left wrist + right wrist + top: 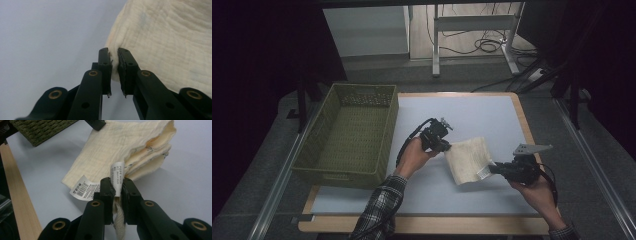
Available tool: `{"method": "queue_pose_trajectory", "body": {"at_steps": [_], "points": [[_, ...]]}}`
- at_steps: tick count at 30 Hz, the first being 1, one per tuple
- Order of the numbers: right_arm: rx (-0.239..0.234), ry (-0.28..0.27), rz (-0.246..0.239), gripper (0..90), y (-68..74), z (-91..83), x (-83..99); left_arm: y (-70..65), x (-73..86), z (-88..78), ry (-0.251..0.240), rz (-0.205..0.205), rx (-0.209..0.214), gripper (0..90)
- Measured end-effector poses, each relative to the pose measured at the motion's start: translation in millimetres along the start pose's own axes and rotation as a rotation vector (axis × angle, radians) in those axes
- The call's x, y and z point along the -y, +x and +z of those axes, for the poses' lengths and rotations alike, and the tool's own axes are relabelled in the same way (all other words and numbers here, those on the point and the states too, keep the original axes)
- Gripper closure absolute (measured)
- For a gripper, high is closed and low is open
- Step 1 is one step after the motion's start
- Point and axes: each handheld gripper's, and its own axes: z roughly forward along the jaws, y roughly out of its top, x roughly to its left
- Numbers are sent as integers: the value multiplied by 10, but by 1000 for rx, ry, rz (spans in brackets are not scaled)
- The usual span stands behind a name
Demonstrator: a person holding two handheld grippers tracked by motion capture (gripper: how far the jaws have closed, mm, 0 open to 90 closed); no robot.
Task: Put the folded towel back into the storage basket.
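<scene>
Pinching opposite corners, the left hand-held gripper [446, 145] and right hand-held gripper [493, 169] clamp the folded cream cloth [468, 159] above the table [362, 200].

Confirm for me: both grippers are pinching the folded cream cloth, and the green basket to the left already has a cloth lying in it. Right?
Not quite. The green basket is empty, as the high view shows. The rest holds: the left gripper and the right gripper each pinch an edge of the folded cream cloth, and the basket sits to the left.

Left tool [447, 146] and right tool [495, 169], jaws nearly closed, face each other.
</scene>
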Motion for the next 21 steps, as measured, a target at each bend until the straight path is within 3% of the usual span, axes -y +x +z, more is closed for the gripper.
{"method": "queue_pose_trajectory", "body": {"at_steps": [9, 21], "points": [[-25, -1, -6, 803, 51, 48, -93, 59, 49, -150, 22, -18, -20, 812], [-57, -9, -33, 803, 171, 170, -293, 139, 108, -477, 32, -30, -64, 813]]}}
